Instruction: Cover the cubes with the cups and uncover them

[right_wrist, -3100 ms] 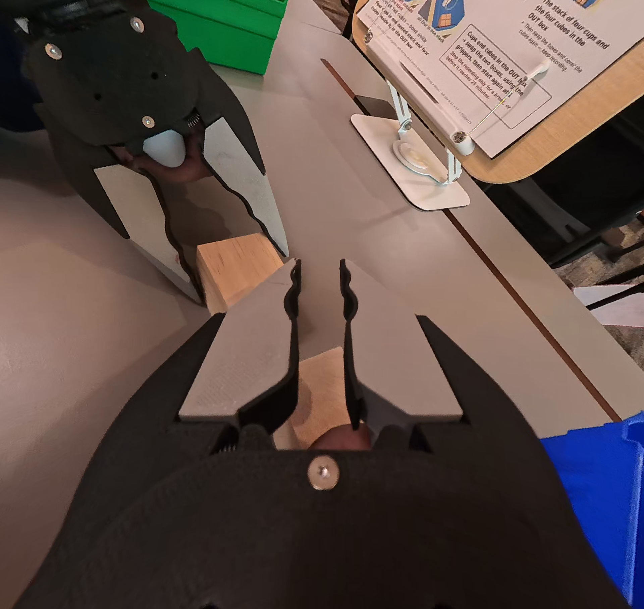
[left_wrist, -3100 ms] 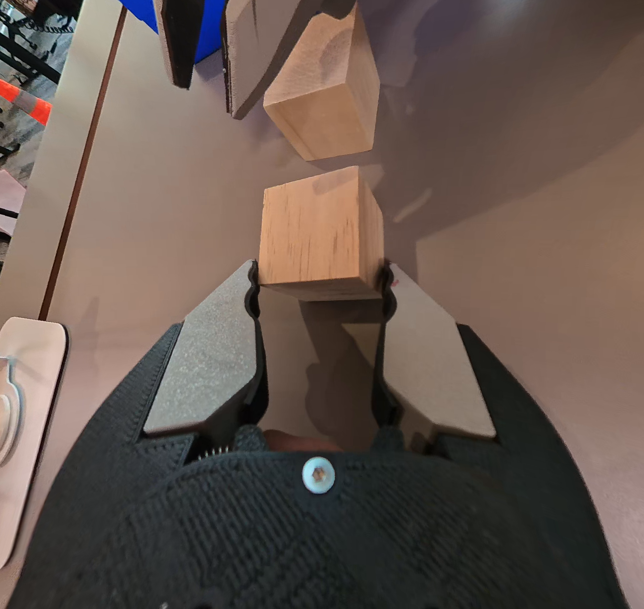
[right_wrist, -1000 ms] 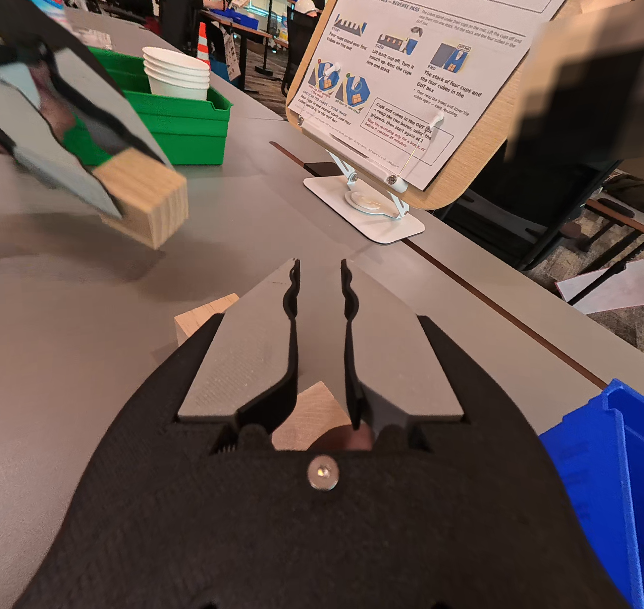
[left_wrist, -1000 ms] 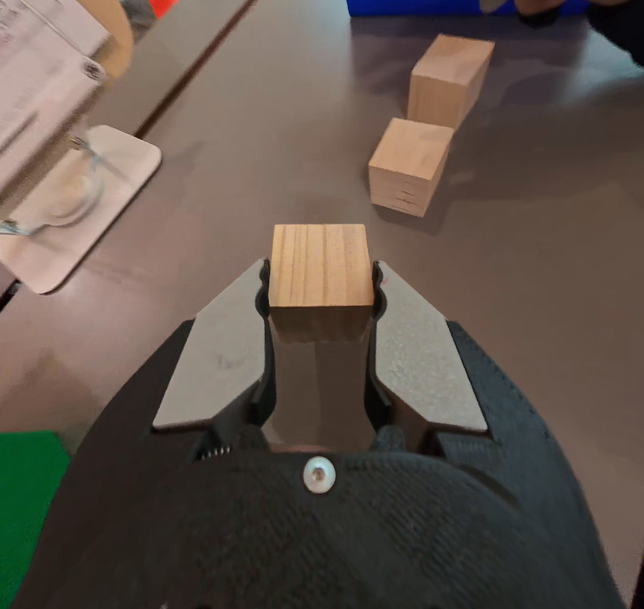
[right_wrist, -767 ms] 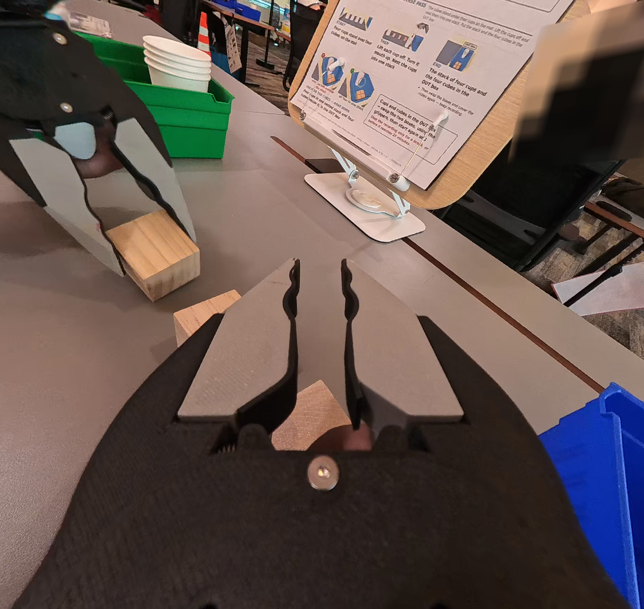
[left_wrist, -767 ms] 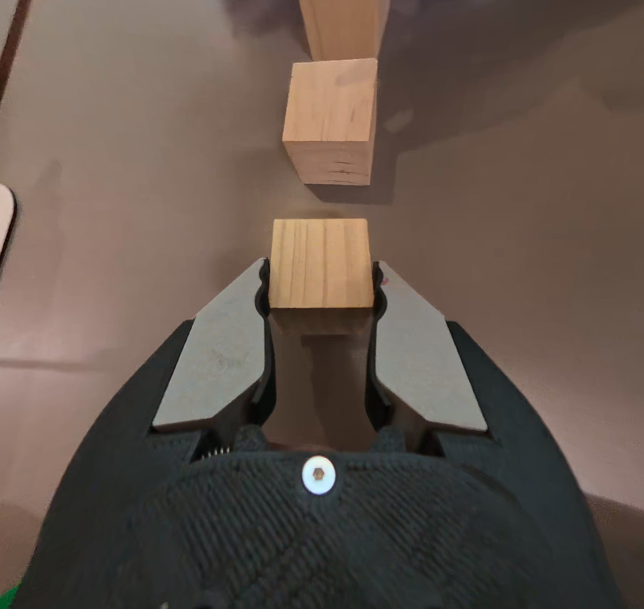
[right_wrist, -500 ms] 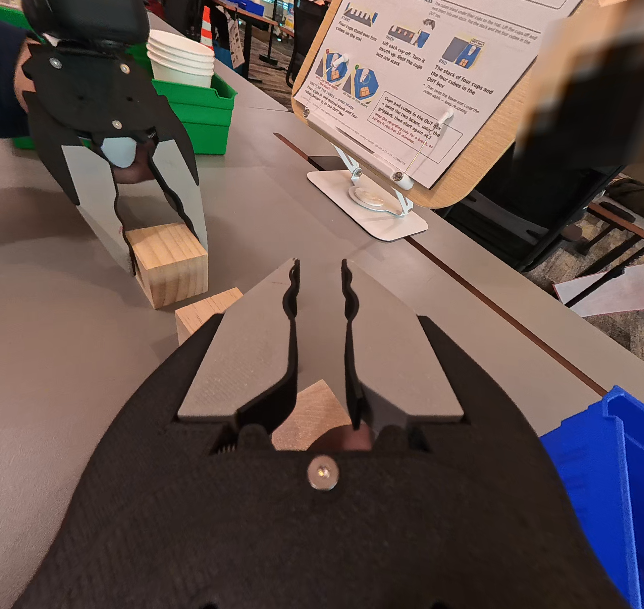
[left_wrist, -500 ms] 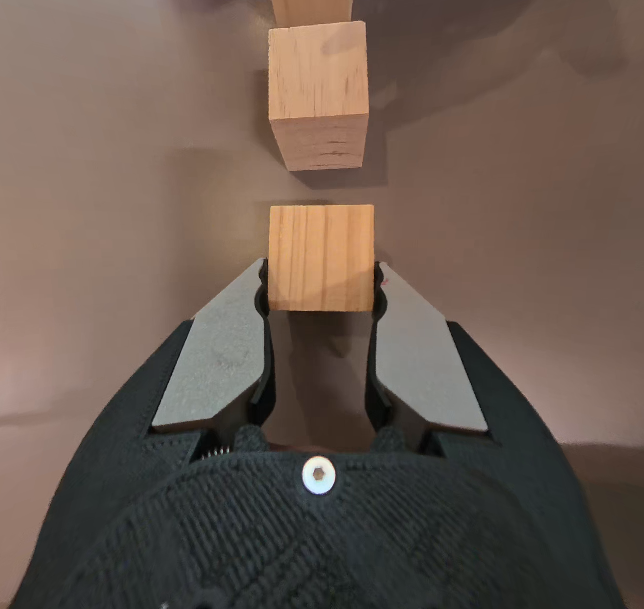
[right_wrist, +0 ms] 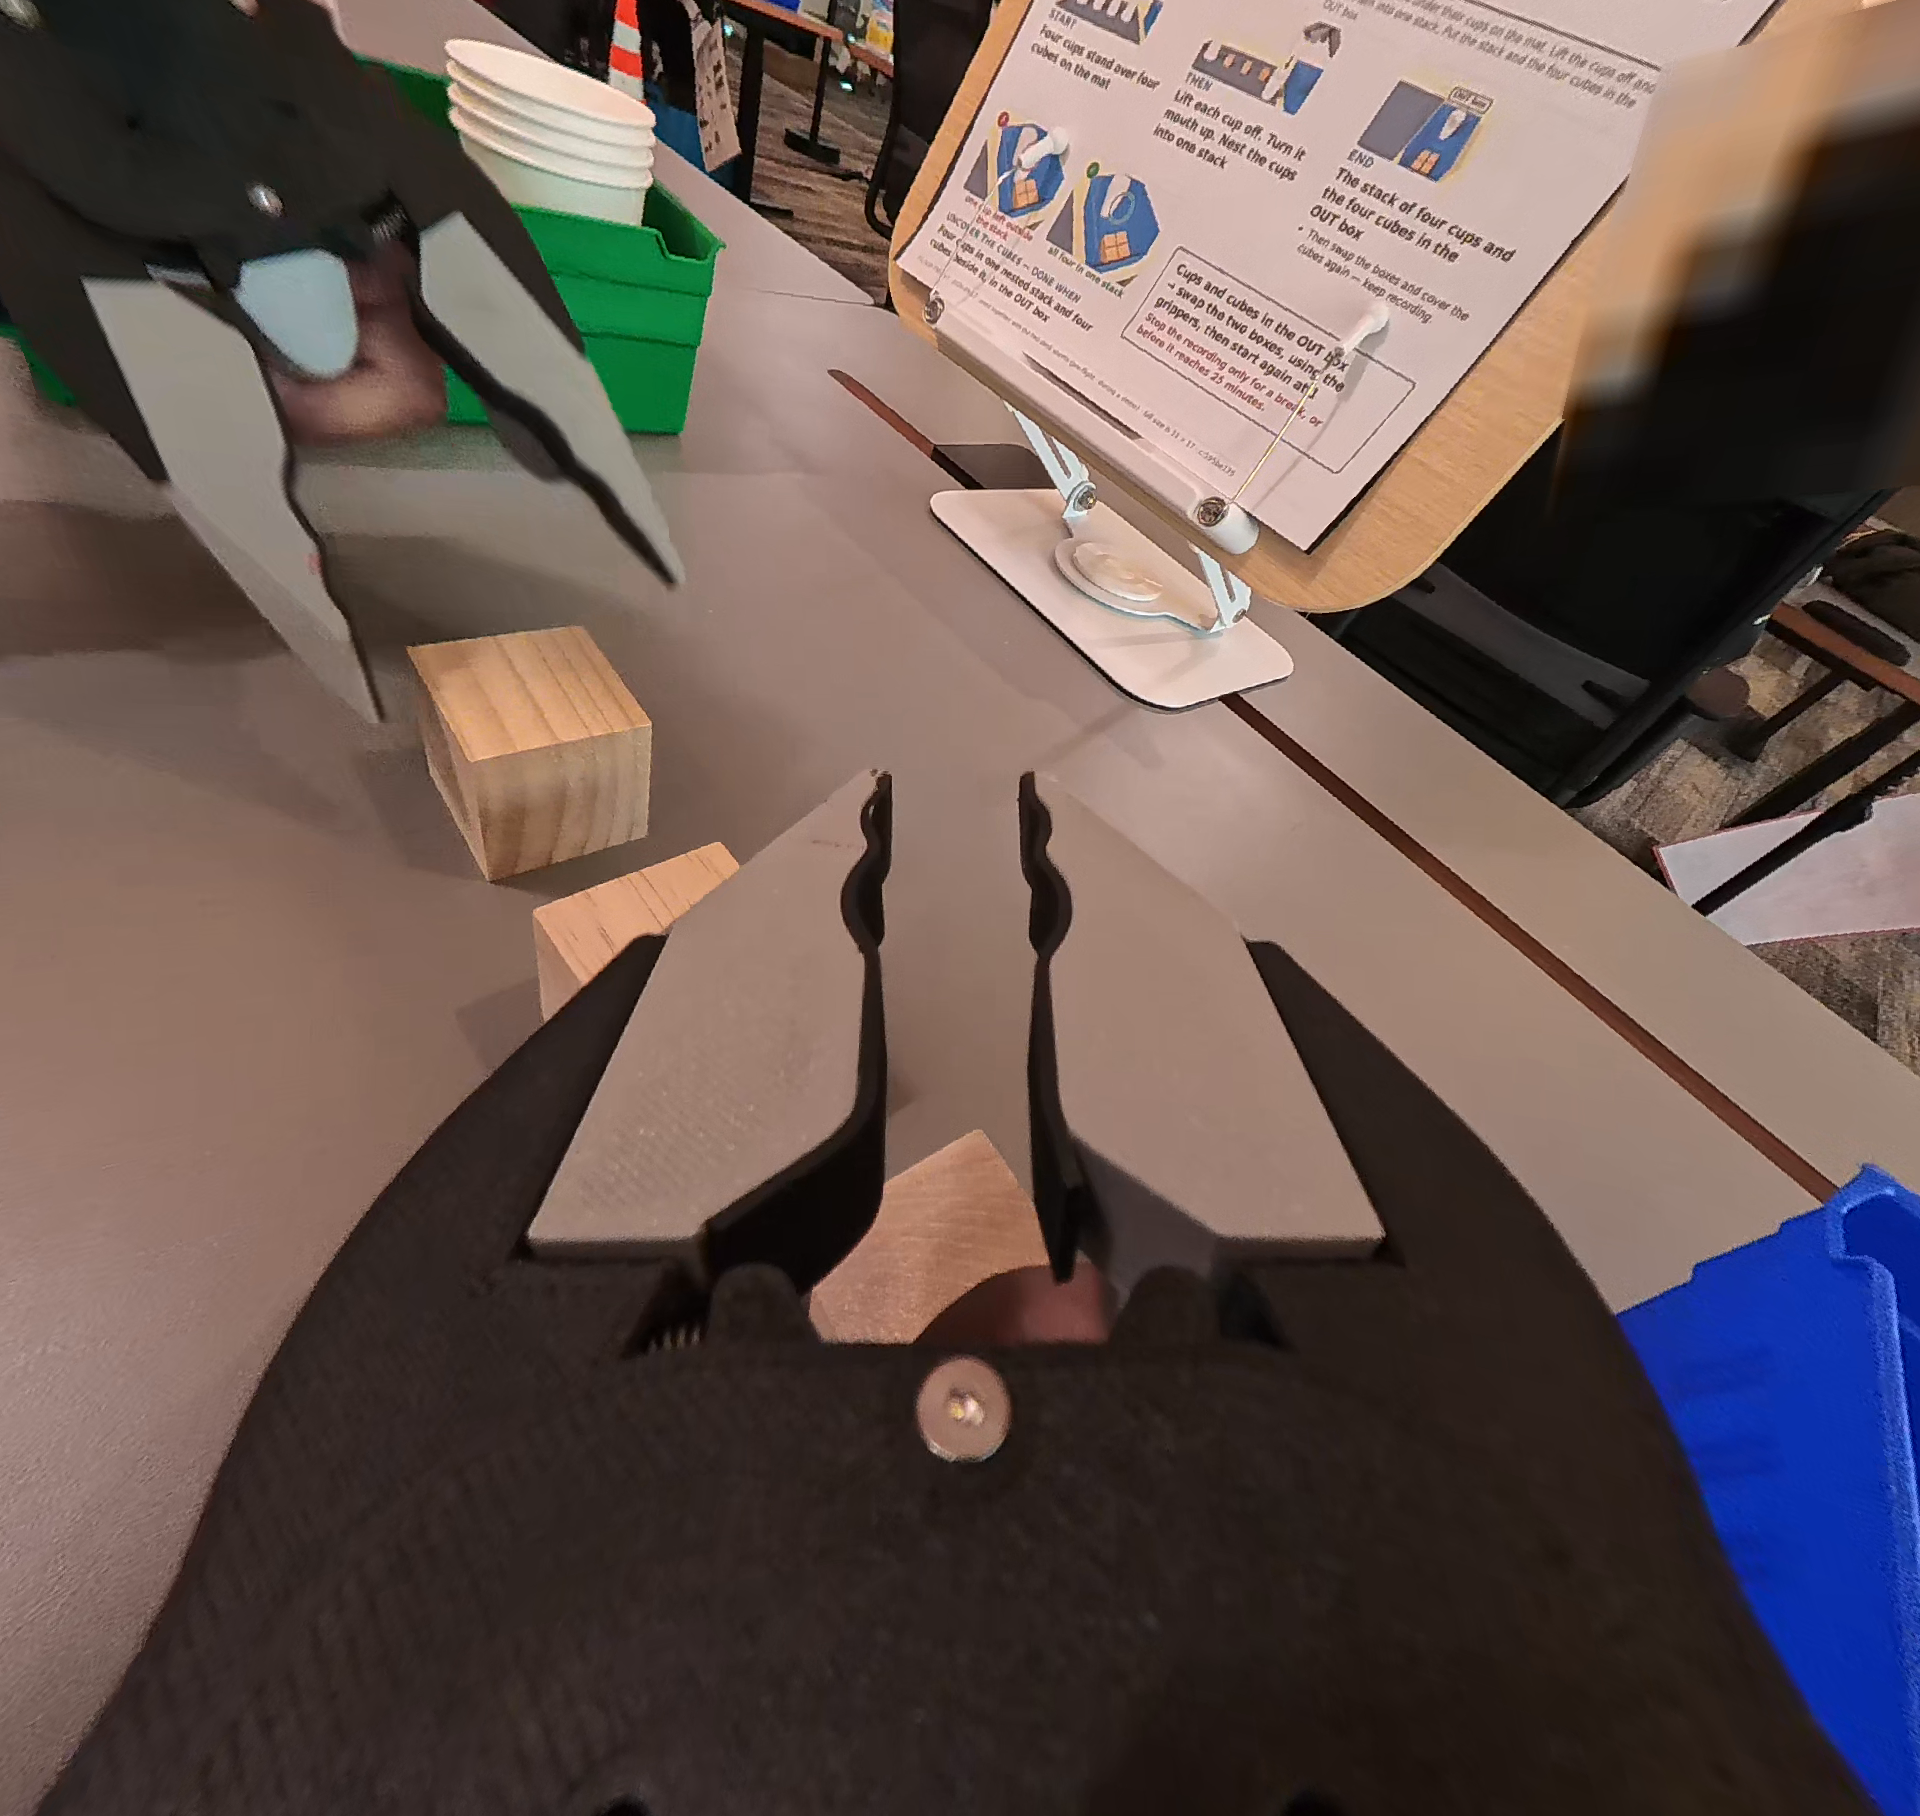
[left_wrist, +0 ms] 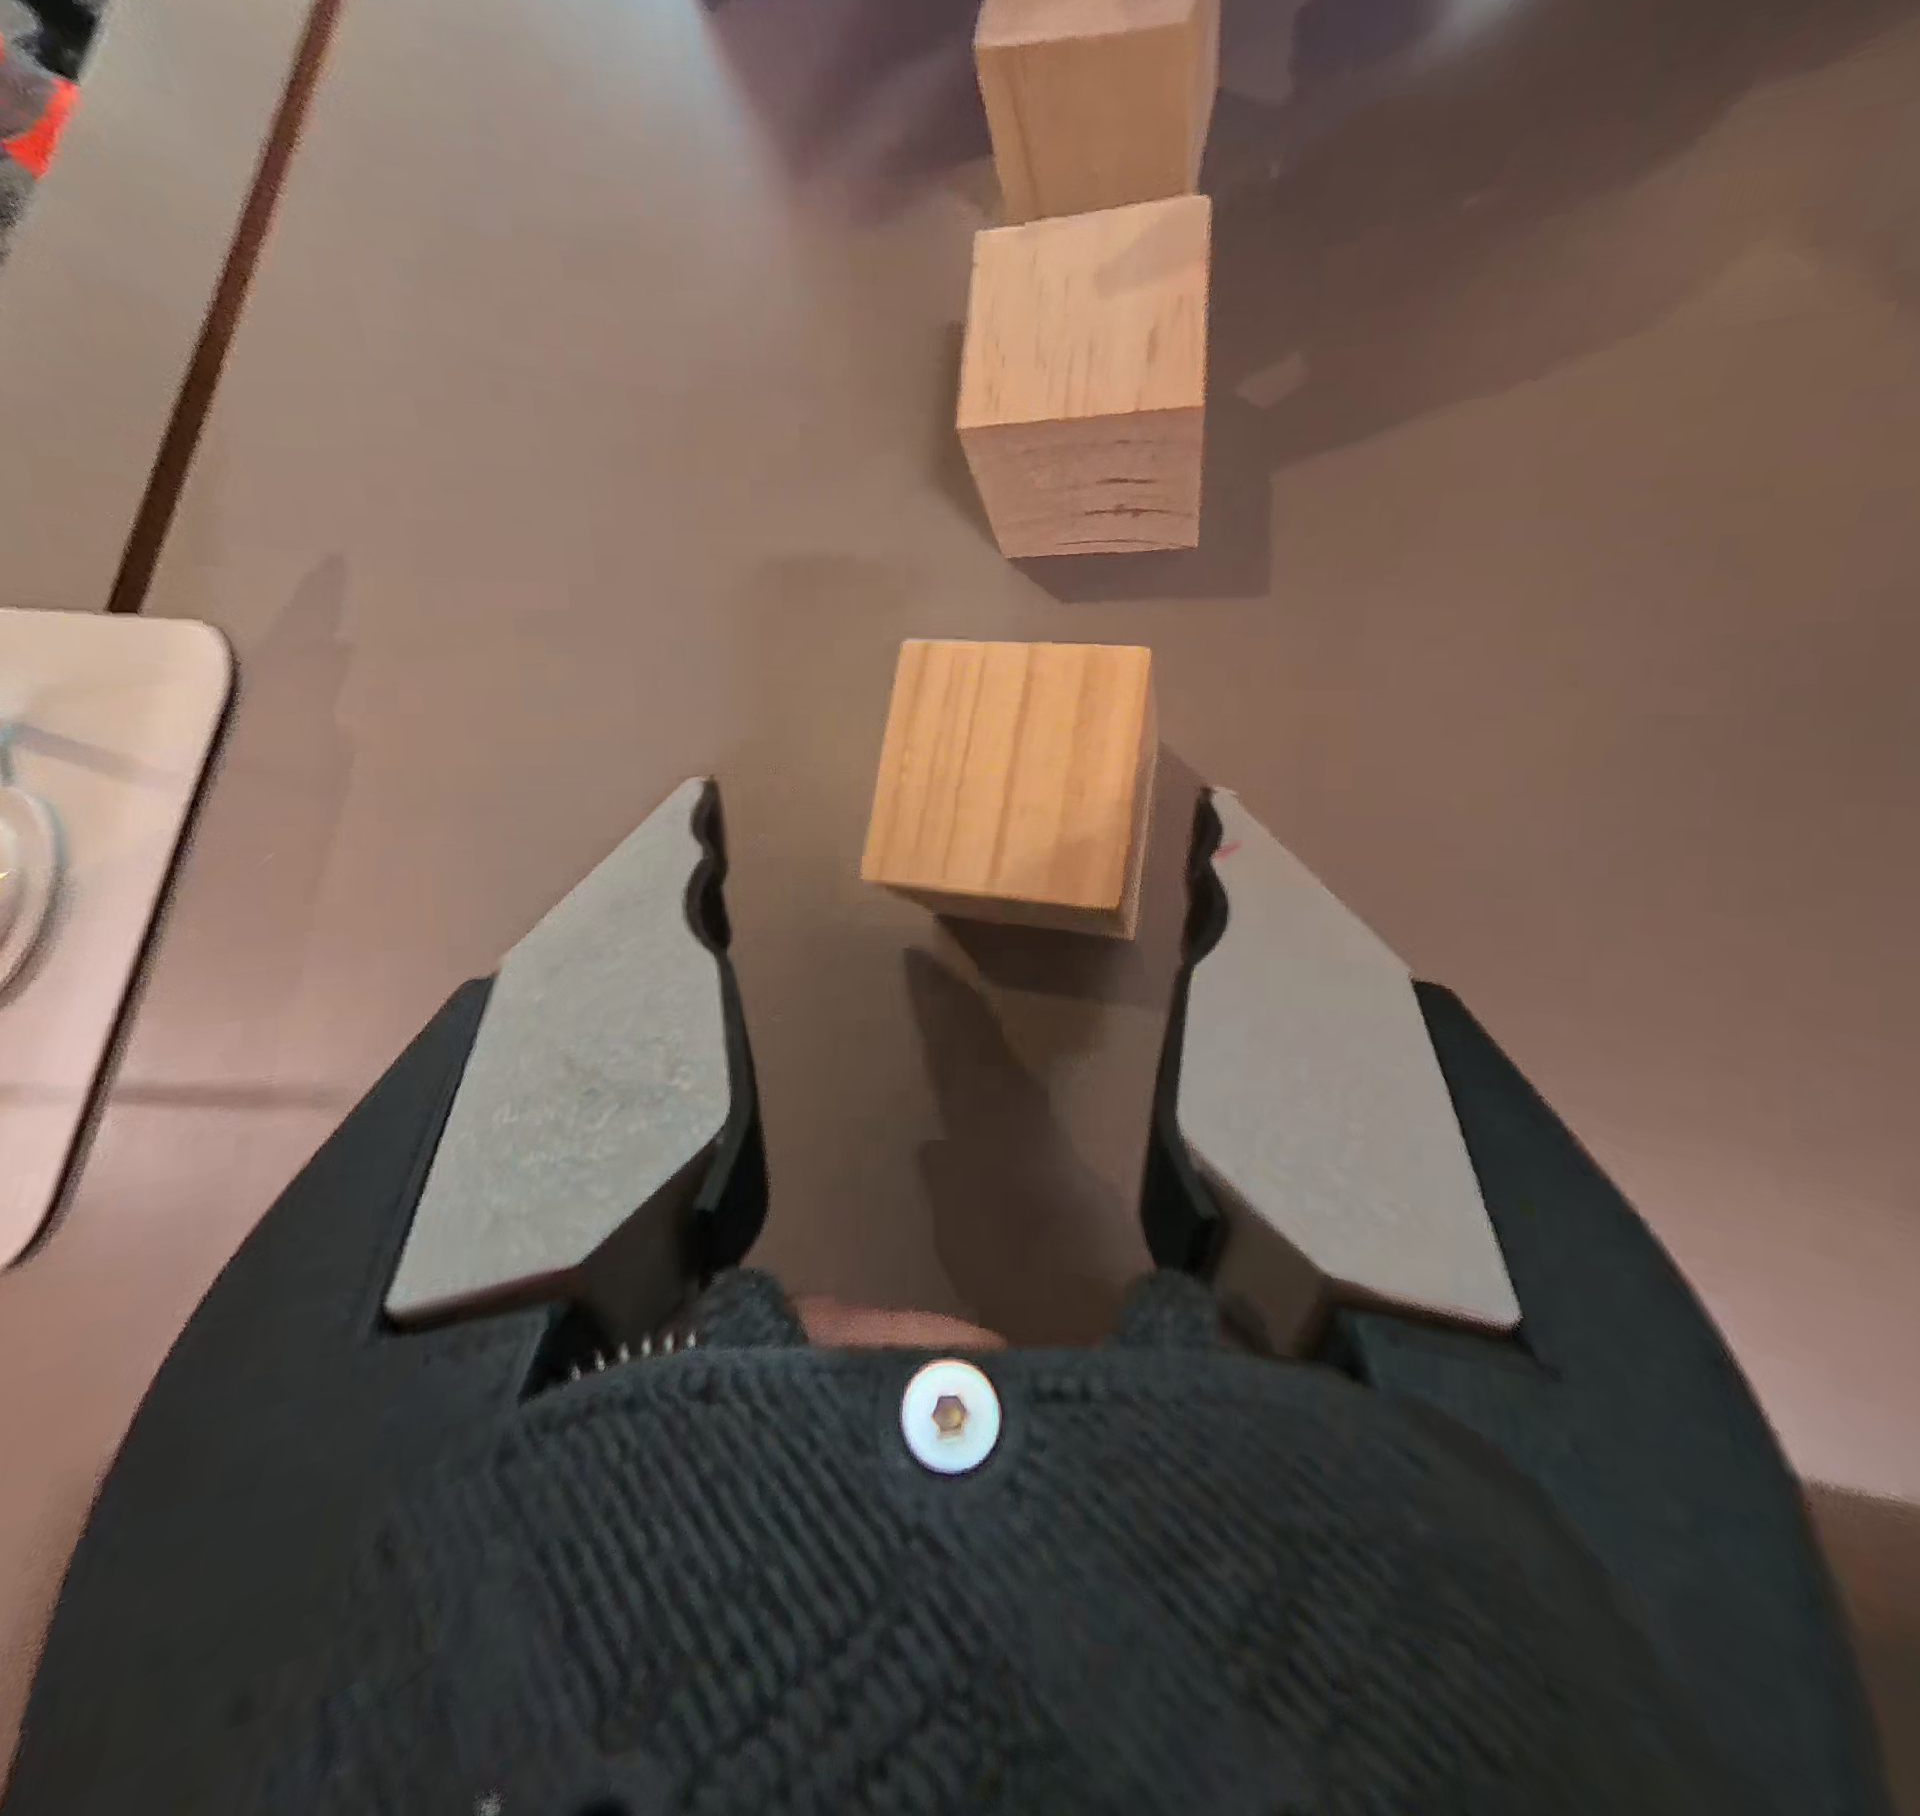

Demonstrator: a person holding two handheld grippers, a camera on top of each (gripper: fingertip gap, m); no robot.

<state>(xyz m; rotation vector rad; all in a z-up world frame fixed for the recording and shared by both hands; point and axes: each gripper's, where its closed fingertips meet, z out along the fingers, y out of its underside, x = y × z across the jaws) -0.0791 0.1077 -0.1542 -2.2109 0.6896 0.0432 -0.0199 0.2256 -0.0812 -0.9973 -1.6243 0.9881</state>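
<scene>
Three wooden cubes stand in a row on the grey table [left_wrist: 468,416]. The nearest cube [left_wrist: 1008,779] rests on the table just ahead of my left gripper [left_wrist: 956,810], which is open; neither pad touches it. The second cube [left_wrist: 1086,364] and third cube [left_wrist: 1101,52] lie beyond. In the right wrist view the left gripper [right_wrist: 514,639] hovers above that cube [right_wrist: 530,738]. My right gripper [right_wrist: 954,800] stands narrowly open with nothing between its fingers, above the second cube [right_wrist: 623,914] and third cube [right_wrist: 935,1236]. A stack of white cups [right_wrist: 551,135] sits in a green bin [right_wrist: 634,312].
An instruction board on a white stand [right_wrist: 1122,582] stands at the table's far side; its base shows in the left wrist view [left_wrist: 83,883]. A blue bin [right_wrist: 1787,1403] is at the right, close to my right gripper. A dark seam [right_wrist: 1507,945] runs across the table.
My left gripper set its cube down in line with the other two, opened, and drew back and up from it. The right gripper has hardly moved.
</scene>
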